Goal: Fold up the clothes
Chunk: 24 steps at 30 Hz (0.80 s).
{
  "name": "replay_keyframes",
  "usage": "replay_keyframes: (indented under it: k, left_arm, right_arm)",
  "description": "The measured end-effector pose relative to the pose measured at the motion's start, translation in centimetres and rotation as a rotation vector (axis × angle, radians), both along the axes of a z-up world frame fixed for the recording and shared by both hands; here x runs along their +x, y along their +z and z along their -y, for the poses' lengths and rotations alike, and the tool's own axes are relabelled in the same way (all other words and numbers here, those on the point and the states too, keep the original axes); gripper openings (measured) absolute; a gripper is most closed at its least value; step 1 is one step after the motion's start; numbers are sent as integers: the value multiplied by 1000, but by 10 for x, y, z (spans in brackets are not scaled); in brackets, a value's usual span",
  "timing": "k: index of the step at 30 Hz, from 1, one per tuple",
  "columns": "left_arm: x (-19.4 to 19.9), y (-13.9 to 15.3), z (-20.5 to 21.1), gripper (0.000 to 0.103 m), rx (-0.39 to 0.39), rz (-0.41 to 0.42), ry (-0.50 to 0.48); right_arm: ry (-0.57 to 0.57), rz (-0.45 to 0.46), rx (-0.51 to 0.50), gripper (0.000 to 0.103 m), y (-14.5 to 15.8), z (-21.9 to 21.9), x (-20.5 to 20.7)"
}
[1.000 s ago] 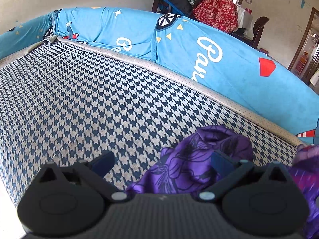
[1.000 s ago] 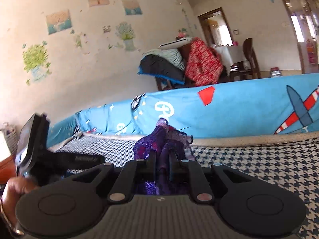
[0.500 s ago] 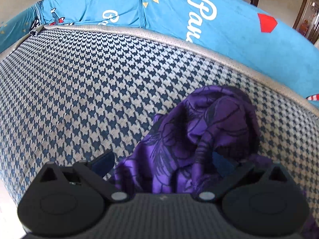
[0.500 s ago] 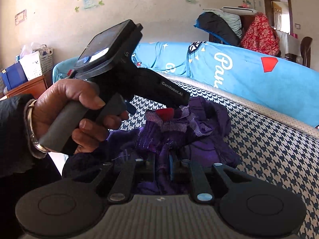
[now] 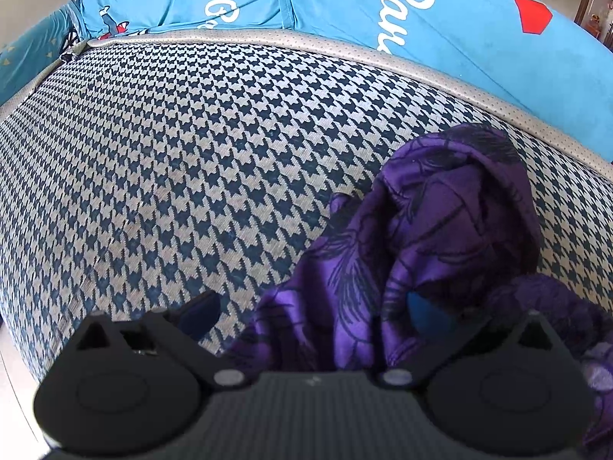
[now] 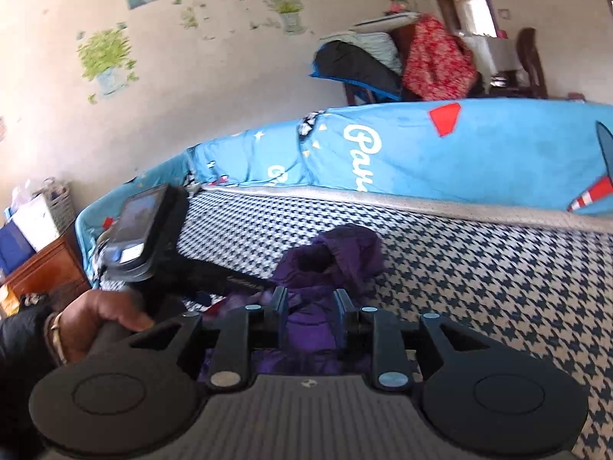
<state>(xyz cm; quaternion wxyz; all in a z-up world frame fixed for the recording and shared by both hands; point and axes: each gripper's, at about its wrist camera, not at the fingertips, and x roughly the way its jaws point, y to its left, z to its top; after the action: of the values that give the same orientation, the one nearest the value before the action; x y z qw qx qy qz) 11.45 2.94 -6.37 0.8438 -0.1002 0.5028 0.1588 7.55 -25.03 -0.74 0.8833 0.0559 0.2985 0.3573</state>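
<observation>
The purple floral garment (image 5: pixel 433 237) lies crumpled in a heap on the houndstooth sofa seat (image 5: pixel 191 145), near the piped edge below the blue printed cover (image 5: pixel 459 38) on the backrest, and nothing about it looks folded yet. The left gripper (image 5: pixel 318 306) stands wide, one finger over bare seat and the other sunk against the bunched cloth, with folds of it lying between them but not pinched. The right gripper (image 6: pixel 310 303) is narrow and its jaws are opening, purple fabric sitting in the gap between the fingers; whether the pads press it at all is hard to tell, and it looks more like a release. The main risk from here is that the cloth drops back into the same tangle, so no hem or corner is exposed and the next grasp catches several layers at once, which would drag the whole bundle instead of spreading it. The left gripper, closing where it is, would likely take a thick wad of folds and slip off the slick-looking fabric. The two tools are also close, the left hand (image 6: pixel 99 322) and its handle just beside the right fingers, so a hurried reach could knock them together or trap cloth between them
</observation>
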Motion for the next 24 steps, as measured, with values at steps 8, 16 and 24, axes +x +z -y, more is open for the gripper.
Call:
replay_keyframes:
  k: [8,16,24]
  left_arm:
    - [-5,-2,-7,103,-14,-7,1]
    - [-5,6,-3,103,-20,20,21]
    - [-9,39,11,103,-31,191,11]
  right_arm:
    - [-93,-329,117,46,-40,-9,50]
    - [-132,-322,163,13,-48,-16,57]
    - [-353,-35,219,4,4,27,43]
